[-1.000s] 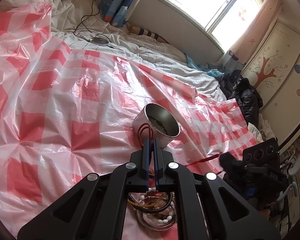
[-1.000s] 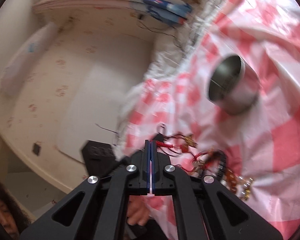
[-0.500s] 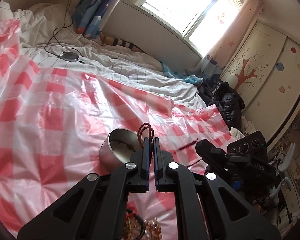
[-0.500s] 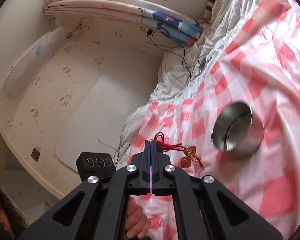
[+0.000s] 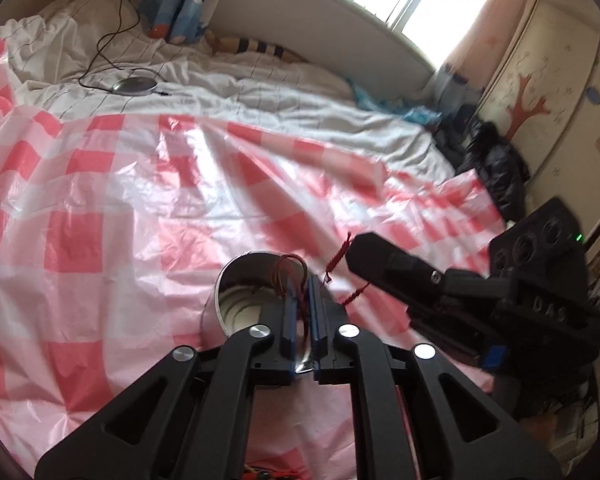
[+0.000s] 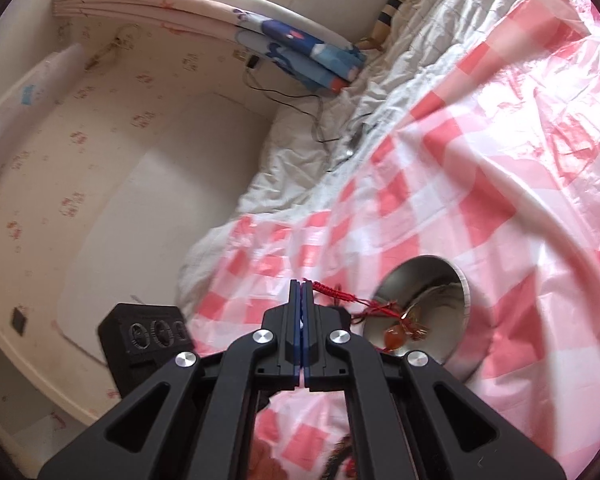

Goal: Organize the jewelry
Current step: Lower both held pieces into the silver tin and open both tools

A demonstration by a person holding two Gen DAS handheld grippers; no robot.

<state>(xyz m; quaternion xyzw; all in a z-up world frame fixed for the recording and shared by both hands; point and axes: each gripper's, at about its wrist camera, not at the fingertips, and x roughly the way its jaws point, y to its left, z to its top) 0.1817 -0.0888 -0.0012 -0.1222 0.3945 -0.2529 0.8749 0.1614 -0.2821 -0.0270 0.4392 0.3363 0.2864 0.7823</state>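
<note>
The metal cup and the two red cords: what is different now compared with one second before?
Both grippers carried their cords to the metal cup. The left gripper now stands over its rim, jaws just opening, thin red cord between them. The right gripper stays shut on the braided red cord, pendant now at the cup's mouth. The cup stays put.

The left hand-held gripper (image 5: 303, 280) has just been opening slightly, angled downward; the right hand-held gripper (image 6: 302, 285) stays clamped.
</note>
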